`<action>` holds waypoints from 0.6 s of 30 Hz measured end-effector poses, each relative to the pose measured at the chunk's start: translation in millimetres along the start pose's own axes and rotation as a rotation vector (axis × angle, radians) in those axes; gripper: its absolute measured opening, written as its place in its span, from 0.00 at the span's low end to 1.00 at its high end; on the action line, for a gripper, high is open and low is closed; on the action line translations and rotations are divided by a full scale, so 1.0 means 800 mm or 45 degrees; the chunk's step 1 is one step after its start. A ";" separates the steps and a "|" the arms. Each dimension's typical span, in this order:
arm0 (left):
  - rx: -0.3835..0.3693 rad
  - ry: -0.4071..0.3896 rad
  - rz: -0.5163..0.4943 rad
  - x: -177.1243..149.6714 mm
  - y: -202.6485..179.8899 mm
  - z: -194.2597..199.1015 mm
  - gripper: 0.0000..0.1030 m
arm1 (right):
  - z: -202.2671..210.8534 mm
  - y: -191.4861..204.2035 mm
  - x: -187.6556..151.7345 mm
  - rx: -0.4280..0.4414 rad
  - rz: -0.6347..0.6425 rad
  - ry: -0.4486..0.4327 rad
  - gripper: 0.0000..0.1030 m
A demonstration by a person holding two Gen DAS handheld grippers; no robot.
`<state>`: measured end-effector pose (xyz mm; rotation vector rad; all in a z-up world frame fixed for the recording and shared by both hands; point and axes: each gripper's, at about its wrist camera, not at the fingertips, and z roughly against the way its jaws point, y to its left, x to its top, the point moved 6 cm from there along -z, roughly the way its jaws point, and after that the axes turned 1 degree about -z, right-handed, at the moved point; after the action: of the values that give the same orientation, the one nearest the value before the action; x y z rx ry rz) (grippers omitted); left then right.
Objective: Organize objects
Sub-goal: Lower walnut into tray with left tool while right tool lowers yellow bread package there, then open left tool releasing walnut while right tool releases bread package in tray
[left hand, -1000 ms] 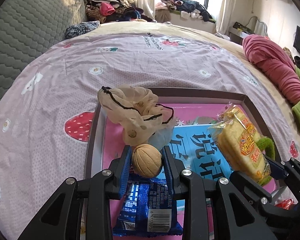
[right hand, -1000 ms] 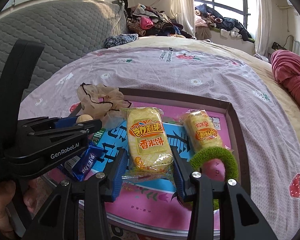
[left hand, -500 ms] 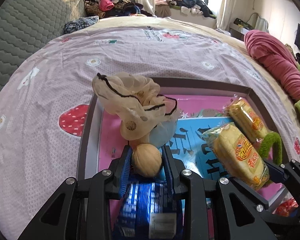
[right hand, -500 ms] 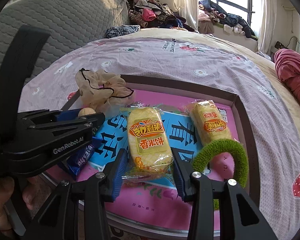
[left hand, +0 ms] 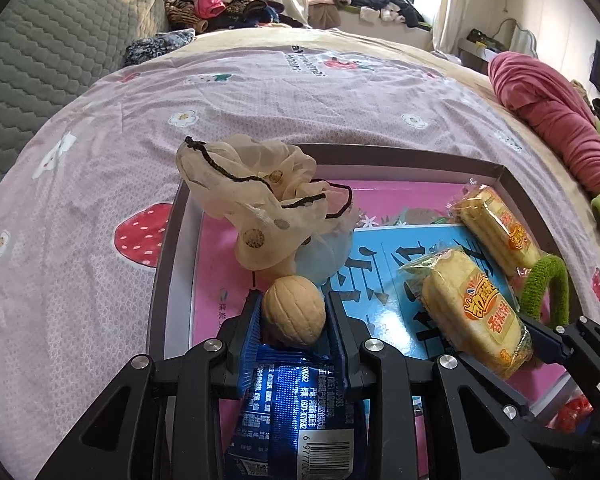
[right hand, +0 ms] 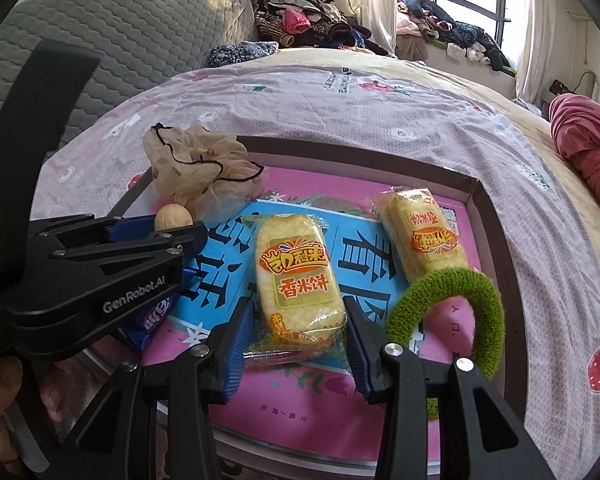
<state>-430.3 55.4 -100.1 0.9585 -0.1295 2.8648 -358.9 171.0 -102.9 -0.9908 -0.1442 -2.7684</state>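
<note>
Tray nearer, walnut [left hand: 294, 311] between left tongs [left hand: 294, 314]

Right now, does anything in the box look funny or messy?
Slightly: the crumpled cream hair scrunchie with black trim flops over the shallow box's grey rim onto the bedspread. Nothing looks spilled or broken.

Two handheld black plastic grippers, angular and ribbed, with open triangular cut-outs in the linkage arms. Left gripper [left hand: 294, 320]: ridged blue rubber pads inside the fingers, round silver screws at the joints, white "GenRobot.AI" lettering along the side just behind those pads. Right gripper [right hand: 300, 332]: same blue pads, same silver screws. Bare hand [right hand: 4, 412] below that lettering, thin red band at the wrist.
</note>
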 end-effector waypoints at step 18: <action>0.022 0.026 -0.021 -0.004 -0.001 0.003 0.58 | -0.003 0.004 -0.004 -0.009 0.034 0.028 0.43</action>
<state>-426.3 55.3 -99.8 0.9291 -0.0950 2.8643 -357.4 167.8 -106.6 -0.9564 -0.1174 -2.7562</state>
